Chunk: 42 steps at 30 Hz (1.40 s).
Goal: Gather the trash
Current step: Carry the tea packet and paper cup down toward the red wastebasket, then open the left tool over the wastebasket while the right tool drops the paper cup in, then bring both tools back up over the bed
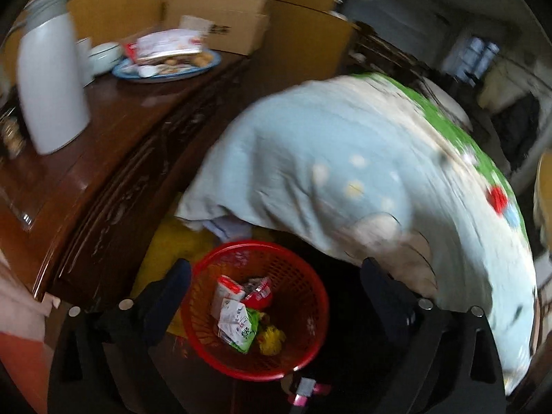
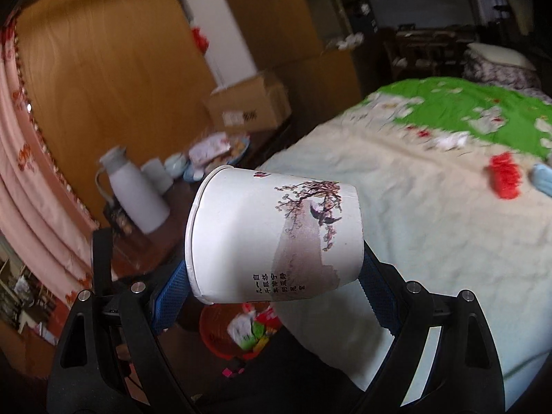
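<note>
The thing in play is a white paper cup point(image 2: 272, 234) with a plum-branch painting, a dark bird and a few columns of black characters on its side. It's lying sideways, rim toward 9 o'clock, clamped between the blue pads of the right gripper point(image 2: 274, 277), so that one is clenched on the cup.

The left gripper point(image 1: 276, 296) is released, jaws spread wide with nothing between them, pointing down at a red mesh basket point(image 1: 255, 310) on the floor at 6 o'clock in its view.

Counts: one cup, one basket, one white thermos jug point(image 1: 51, 82), one cardboard box point(image 1: 217, 20), one blue plate point(image 1: 165, 69) of snacks. In the basket I can make out roughly three or four wrappers point(image 1: 238, 321) (white, red, green, plus something yellow), but it's blurry so don't hold me to it.

View differences: only the right wrist view shows the cup, plus a pink curtain point(image 2: 38, 200) at 9 o'clock and the green part of the bedspread point(image 2: 448, 207) stretching to 2 o'clock. The left view looks straight into the basket; in the right view it only peeks out below the cup at 6 o'clock. The dark wooden cabinet point(image 1: 103, 158) top is clearer on the left too.
</note>
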### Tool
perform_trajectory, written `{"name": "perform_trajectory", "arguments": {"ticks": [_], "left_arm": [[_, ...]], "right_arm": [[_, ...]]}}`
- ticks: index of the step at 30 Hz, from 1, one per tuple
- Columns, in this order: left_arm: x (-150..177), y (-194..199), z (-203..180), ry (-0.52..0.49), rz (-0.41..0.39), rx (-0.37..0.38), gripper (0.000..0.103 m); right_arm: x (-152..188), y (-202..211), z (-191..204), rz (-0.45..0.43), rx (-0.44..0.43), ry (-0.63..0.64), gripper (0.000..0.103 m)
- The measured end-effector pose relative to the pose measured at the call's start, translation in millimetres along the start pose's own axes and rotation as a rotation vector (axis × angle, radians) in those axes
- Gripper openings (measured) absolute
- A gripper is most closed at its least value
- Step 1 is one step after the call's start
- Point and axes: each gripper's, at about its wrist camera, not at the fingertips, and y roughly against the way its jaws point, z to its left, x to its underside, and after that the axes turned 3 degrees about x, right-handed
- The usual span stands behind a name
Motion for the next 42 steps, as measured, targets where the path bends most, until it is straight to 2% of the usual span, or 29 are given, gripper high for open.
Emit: {"name": "perform_trajectory", "arguments": {"ticks": [6, 11, 14, 18, 24, 30, 36, 42], "left_arm": [[-8, 8, 46, 0.136, -0.055, -0.083, 0.097], [-8, 9, 77, 0.195, -0.069, -0.141, 0.097], [-5, 6, 91, 0.230, -0.060, -0.138, 0.097], [-2, 4, 99, 0.251, -0.057, -0.128, 0.097], [-3, 4, 90, 0.218, -0.066, -0.120, 0.097], [-12, 33, 55, 0.129, -0.143, -0.106, 0.097], [-17, 69, 3, -0.002, -0.224, -0.070, 0.097], [-12, 101, -57, -0.122, -0.265, 0.011, 0.097]], "right_arm": [[1, -49, 53, 0.100, -0.058, 0.126, 0.086], [7, -97, 93, 0.203, -0.136, 0.221, 0.087], [16, -125, 106, 0.292, -0.139, 0.261, 0.087], [23, -134, 108, 0.322, -0.127, 0.268, 0.087], [14, -121, 96, 0.268, -0.099, 0.227, 0.087], [3, -89, 81, 0.188, -0.081, 0.181, 0.088], [-4, -31, 61, 0.059, -0.027, 0.141, 0.090], [-1, 48, 20, -0.111, 0.091, 0.082, 0.093]]}}
